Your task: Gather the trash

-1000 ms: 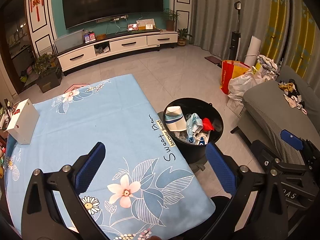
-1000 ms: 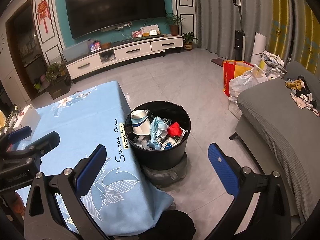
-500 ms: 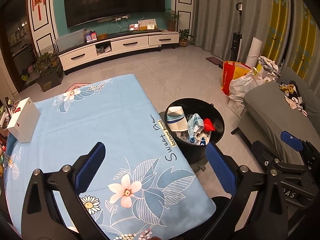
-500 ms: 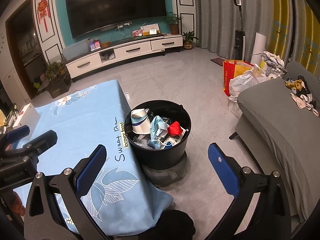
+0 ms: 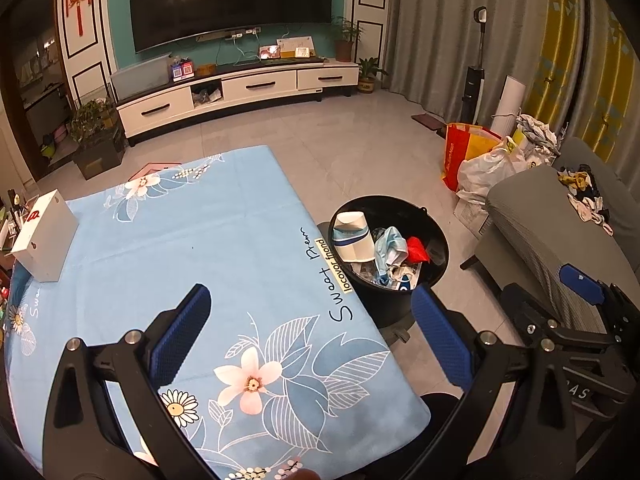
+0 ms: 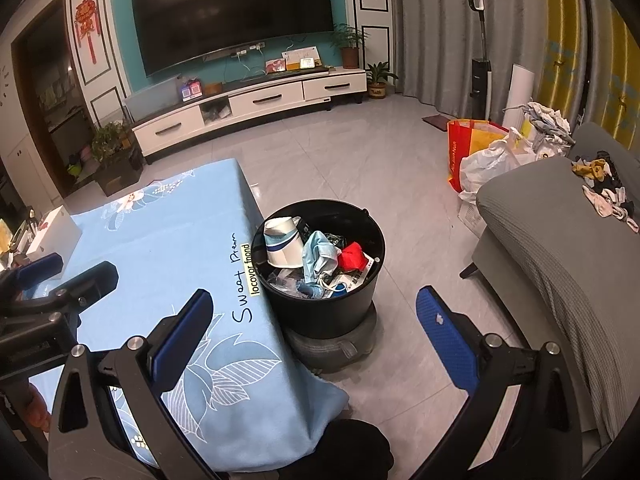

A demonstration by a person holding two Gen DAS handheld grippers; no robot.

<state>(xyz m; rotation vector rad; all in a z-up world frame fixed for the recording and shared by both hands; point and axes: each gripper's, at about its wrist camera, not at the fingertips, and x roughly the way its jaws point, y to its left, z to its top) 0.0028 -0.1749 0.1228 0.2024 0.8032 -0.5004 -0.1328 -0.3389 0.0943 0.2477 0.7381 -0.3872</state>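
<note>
Table point(image 5: 168, 240) under blue floral cloth lay bare beside a full black bin point(image 6: 324, 304).
Trash, a paper cup point(image 6: 282, 246) included, sat inside it; left gripper point(image 5: 308, 344) and right gripper point(image 6: 316, 332) hovered, fingers spread, holding nothing, the collecting seemingly done.

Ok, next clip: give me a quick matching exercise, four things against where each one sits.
Things:
1. white box
2. paper cup
3. red and yellow bag
4. socks

Places:
A. on the grey sofa
B. on the floor by the curtains
C. inside the black bin
D. on the blue floral tablecloth

Pairs: 1-D, 2-C, 3-B, 4-A
</note>
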